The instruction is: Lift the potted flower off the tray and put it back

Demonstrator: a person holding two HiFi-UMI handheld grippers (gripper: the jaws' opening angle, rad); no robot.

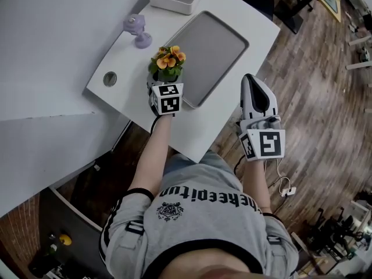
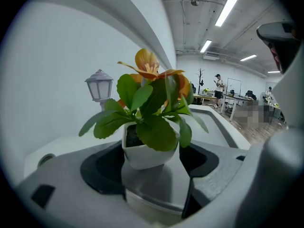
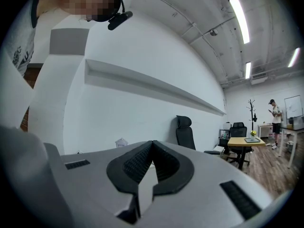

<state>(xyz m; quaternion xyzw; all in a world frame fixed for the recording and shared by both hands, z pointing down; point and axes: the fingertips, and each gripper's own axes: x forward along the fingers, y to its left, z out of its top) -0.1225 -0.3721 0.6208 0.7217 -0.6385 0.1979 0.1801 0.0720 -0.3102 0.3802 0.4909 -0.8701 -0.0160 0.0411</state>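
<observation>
Head view: the potted flower (image 1: 168,60) stands on the white table (image 1: 256,34) at the near left corner of the grey tray (image 1: 216,50). From this angle I cannot tell whether its pot rests just inside the rim or just beside it. The left gripper (image 1: 164,81) reaches in from the person's side with its tips at the pot. The right gripper (image 1: 253,83) hangs off to the right by the table's edge, well apart from the plant and the tray.

Left gripper view: the left gripper (image 2: 152,175) has its jaws spread wide. The potted flower (image 2: 146,125) sits squarely between them, with a gap showing between each dark pad and the white pot. It is bracketed, not gripped. The tray (image 2: 217,122) runs off behind and to the right, and a small purple lantern (image 2: 99,86) stands behind on the left.

Right gripper view: the right gripper (image 3: 152,149) has its ridged pads pressed together with nothing between them. It points across the room at a wall and an office chair, and this plant is not in sight.

As a judgement, the pot is down and unheld. This is either the approach before the lift or the release after setting it back, and these views alone do not say which. If the lift is still ahead, what remains is to close on the pot, raise it and return it.
</observation>
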